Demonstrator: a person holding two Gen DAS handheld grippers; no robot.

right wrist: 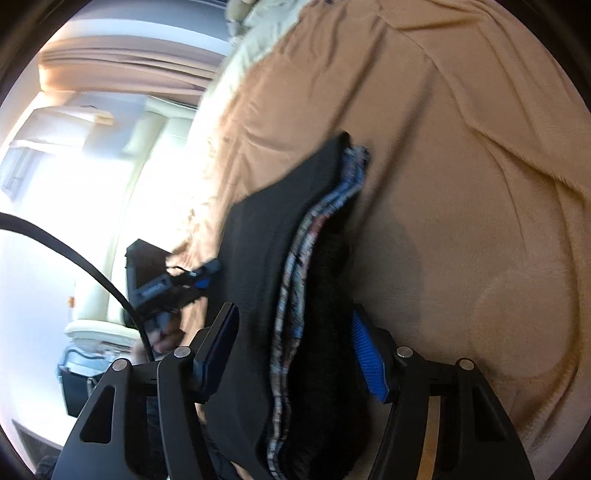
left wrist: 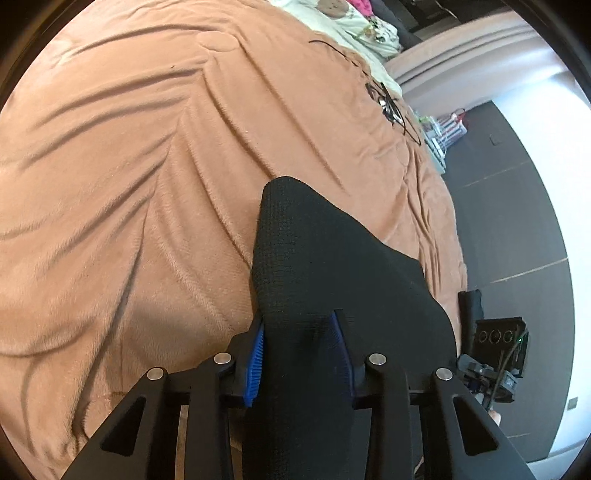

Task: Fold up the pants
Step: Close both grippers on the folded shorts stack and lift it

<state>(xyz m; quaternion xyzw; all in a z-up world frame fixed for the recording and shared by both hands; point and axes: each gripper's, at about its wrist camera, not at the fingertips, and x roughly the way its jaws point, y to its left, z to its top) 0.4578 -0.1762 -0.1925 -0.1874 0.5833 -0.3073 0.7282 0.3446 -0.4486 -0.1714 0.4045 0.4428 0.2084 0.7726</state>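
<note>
Gripping one pants (left wrist: 317, 258), two grippers (left wrist: 300, 354), one blanket (left wrist: 129, 166)

This is a bedroom in a home. A wide bed fills most of both views, covered by a rumpled peach-brown fleece blanket (left wrist: 147, 155), with pale patterned bedding (left wrist: 365, 33) bunched at its far end. Beyond the bed's edge lies a dark grey floor (left wrist: 517, 221) and a padded, upholstered bed frame (left wrist: 461, 59). In the right wrist view, bright daylight comes through a window (right wrist: 22, 166) beside light-coloured walls.
</note>
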